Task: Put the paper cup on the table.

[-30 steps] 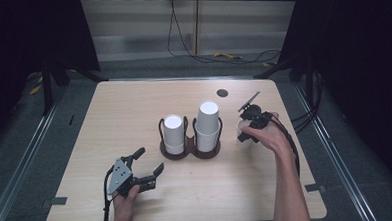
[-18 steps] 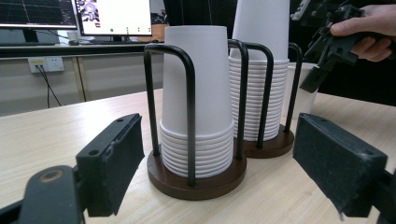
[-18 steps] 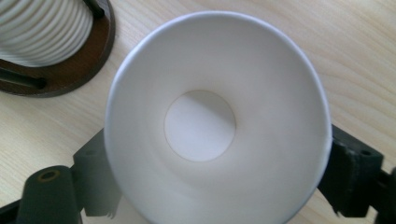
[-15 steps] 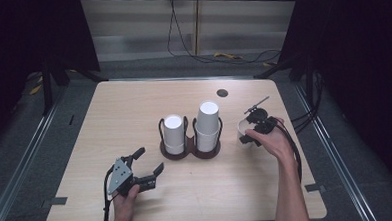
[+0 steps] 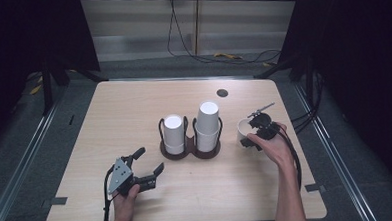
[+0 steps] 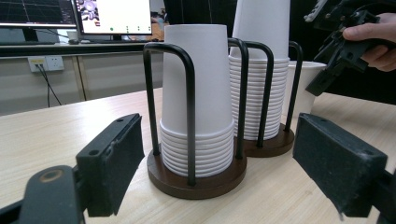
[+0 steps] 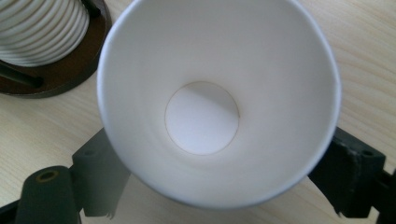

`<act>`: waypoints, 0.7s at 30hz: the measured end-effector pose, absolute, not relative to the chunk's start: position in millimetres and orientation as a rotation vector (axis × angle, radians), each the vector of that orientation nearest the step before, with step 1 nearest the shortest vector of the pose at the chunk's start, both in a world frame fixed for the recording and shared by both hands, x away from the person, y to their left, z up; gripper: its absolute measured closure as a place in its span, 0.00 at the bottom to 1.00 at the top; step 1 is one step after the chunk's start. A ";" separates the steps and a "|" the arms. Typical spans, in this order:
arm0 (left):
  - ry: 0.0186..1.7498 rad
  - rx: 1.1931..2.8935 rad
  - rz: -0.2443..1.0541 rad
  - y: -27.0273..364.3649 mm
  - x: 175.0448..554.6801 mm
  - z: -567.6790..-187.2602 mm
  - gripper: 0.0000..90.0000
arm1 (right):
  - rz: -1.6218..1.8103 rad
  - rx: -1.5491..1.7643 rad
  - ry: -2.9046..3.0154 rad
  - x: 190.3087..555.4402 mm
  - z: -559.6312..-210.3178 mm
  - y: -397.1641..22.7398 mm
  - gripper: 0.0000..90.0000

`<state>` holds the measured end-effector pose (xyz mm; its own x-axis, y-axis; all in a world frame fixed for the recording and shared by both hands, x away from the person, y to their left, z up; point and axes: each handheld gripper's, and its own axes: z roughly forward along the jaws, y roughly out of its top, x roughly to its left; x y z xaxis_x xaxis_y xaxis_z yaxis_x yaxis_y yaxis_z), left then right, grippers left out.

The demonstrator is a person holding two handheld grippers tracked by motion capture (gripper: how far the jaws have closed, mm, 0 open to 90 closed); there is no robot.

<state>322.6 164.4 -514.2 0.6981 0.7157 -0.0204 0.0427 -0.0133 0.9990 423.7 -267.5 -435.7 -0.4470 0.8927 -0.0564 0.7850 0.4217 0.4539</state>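
Single paper cup [image 5: 245, 129] stands upright on bench [image 5: 134, 108], right of cup holder [image 5: 190, 148]. Right gripper [image 7: 219, 186] jaws have just been opening, straddling cup, seemingly slack. Left gripper [image 5: 145, 168] jaws open, empty. Back straight off; don't tip cup.

left tongs [image 5: 147, 168] rest open and level; right tongs [image 5: 249, 134], jaws just widening, point downward.

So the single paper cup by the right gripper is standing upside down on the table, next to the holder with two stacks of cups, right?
Not quite. The single paper cup stands mouth up: the right gripper view looks straight down into it to its round bottom. The rest holds: it stands on the table by the right gripper, beside the holder with two stacks of cups.
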 end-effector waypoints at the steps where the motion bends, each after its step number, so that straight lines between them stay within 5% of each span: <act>1: 0.656 1.506 0.602 164.1 322.4 -514.2 0.18 | 0.544 1.462 2.384 422.2 -437.3 -268.5 0.16; 21: 0.662 1.514 0.600 163.7 323.1 -513.8 0.18 | 0.737 1.546 2.145 380.4 -453.1 -267.5 0.16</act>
